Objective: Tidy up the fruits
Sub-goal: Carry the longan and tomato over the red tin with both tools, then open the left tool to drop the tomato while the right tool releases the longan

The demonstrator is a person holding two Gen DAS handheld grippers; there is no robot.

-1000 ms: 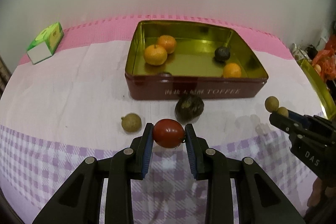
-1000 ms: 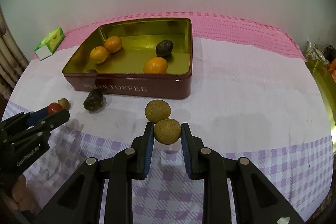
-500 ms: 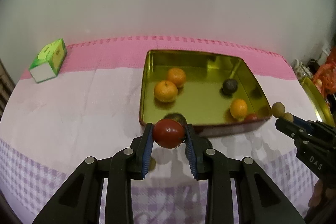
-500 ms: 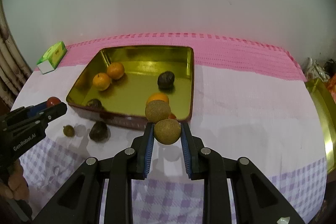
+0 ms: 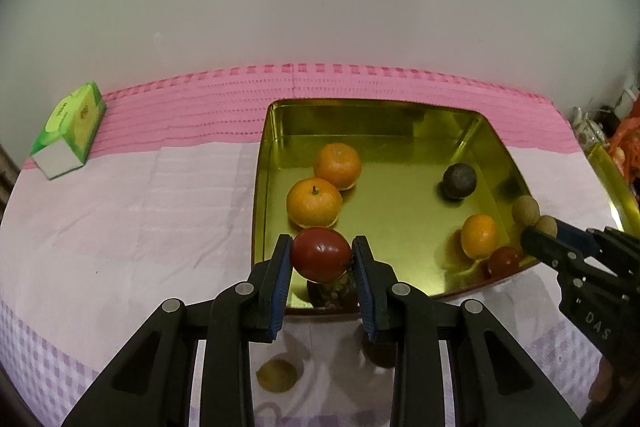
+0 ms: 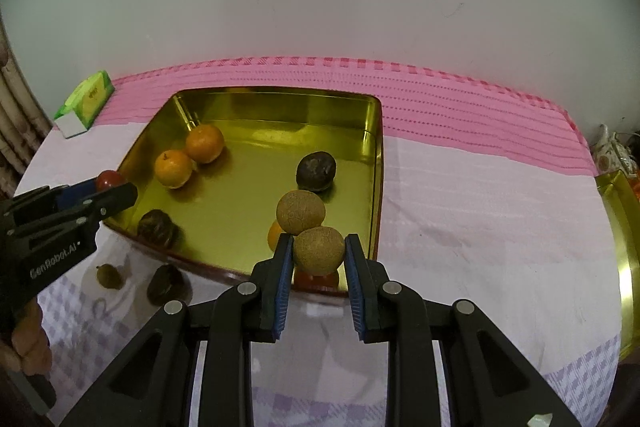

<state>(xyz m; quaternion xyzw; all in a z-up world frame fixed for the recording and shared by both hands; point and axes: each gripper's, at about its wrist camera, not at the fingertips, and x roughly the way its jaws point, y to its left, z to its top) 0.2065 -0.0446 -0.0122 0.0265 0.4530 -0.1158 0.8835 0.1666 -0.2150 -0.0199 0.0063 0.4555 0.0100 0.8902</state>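
Note:
My left gripper [image 5: 320, 255] is shut on a red tomato [image 5: 320, 247], held just above the near left corner of the gold tin [image 5: 260, 187]. My right gripper [image 6: 319, 253] is shut on a brown longan [image 6: 319, 247] with a second longan [image 6: 301, 211] joined to it, above the tin's near right corner. Inside the tin lie three oranges [image 5: 337, 165], two dark fruits [image 6: 316, 171] and a small tomato [image 5: 503, 261]. One orange is mostly hidden behind the longans in the right wrist view. Each gripper shows at the edge of the other's view.
On the cloth in front of the tin lie a dark fruit [image 6: 168, 285] and a small longan [image 6: 109, 275]. A green box [image 5: 70, 135] stands at the far left by the wall. A gold lid [image 6: 624, 227] lies at the right edge.
Both grippers have travelled forward from the checked front of the cloth to the tin's near edge, carrying their fruit. The loose dark fruit and longan now lie behind them.

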